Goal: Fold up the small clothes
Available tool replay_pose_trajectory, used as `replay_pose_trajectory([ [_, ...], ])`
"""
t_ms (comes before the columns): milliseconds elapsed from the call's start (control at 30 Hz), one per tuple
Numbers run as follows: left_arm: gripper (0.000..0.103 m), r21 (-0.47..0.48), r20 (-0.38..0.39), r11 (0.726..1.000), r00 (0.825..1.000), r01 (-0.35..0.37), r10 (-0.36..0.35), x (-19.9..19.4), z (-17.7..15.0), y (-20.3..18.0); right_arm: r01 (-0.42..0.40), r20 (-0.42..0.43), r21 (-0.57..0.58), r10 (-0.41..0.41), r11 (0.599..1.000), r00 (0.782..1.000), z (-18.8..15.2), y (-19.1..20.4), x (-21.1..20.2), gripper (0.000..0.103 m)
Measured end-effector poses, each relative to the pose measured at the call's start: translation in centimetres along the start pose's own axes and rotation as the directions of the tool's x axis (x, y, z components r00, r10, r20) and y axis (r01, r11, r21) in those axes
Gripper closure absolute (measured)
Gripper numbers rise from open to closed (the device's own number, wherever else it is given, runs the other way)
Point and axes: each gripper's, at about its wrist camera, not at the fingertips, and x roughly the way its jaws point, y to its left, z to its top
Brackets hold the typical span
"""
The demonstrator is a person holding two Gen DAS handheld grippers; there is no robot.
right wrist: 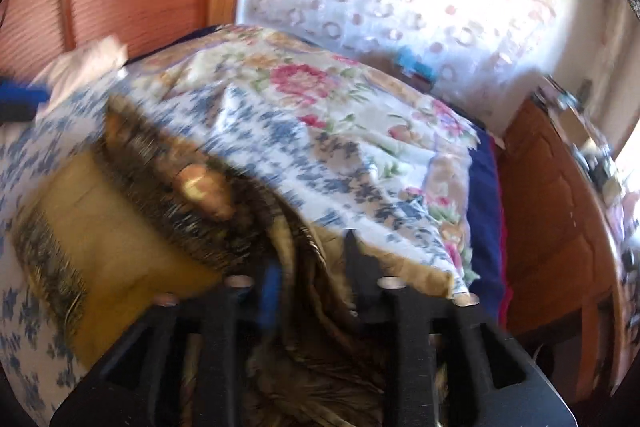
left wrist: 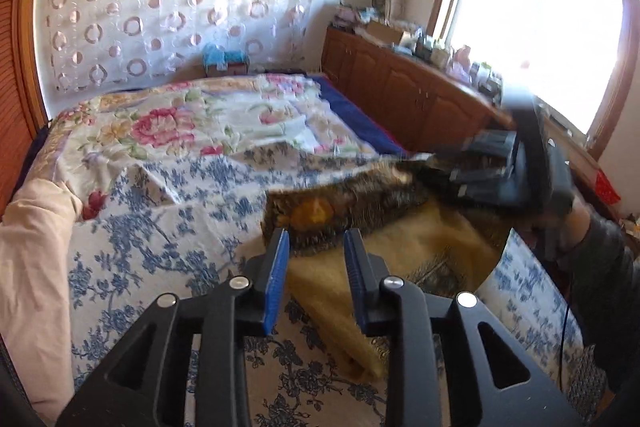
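Note:
A small yellow garment with dark brown speckled bands [left wrist: 400, 251] lies on the blue-and-white floral bedspread [left wrist: 160, 227]. My left gripper [left wrist: 316, 239] is open and empty, its blue-padded fingers hovering just above the garment's near left corner. In the left wrist view my right gripper [left wrist: 440, 163] reaches in from the right at the garment's far edge, blurred. In the right wrist view the garment [right wrist: 120, 211] spreads to the left, and a fold of it runs between the fingers of my right gripper [right wrist: 312, 255]; blur hides whether they clamp it.
A flowered quilt [left wrist: 192, 119] covers the far part of the bed. A pale pillow [left wrist: 32, 247] lies at the left edge. A wooden cabinet [left wrist: 400, 95] with clutter on top stands along the bed's right side under a bright window [left wrist: 540, 27].

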Motion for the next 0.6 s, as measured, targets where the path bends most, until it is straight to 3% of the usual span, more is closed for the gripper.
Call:
replay_pose_trajectory([
  [100, 0.076, 0.006, -0.063, 1.000, 0.998, -0.004, 0.004, 1.9, -0.6, 0.1, 0.054, 0.065, 0.106, -0.061, 0.993, 0.996, 0.9, -2.3, -1.8, 0.038],
  [167, 0.076, 0.013, -0.101, 1.000, 0.995, -0.020, 0.021, 3.3, -0.9, 0.3, 0.092, 0.077, 0.164, -0.106, 0.982, 0.991, 1.0, -3.5, -3.4, 0.034],
  [300, 0.076, -0.002, -0.146, 1.000, 0.989, -0.024, 0.023, 5.2, -1.1, 1.0, 0.087, 0.084, 0.177, -0.103, 0.980, 0.991, -0.7, -4.1, -6.2, 0.025],
  [467, 0.075, -0.024, -0.181, 1.000, 0.984, -0.010, 0.005, 7.0, -1.2, 1.1, 0.087, 0.049, 0.204, -0.099, 0.975, 0.994, -3.1, -4.5, -7.1, 0.023],
  [600, 0.071, -0.033, -0.174, 0.999, 0.985, -0.009, 0.003, 7.2, -1.6, 1.3, 0.065, 0.115, 0.213, -0.091, 0.975, 0.989, -3.4, -4.2, -8.8, 0.021],
])
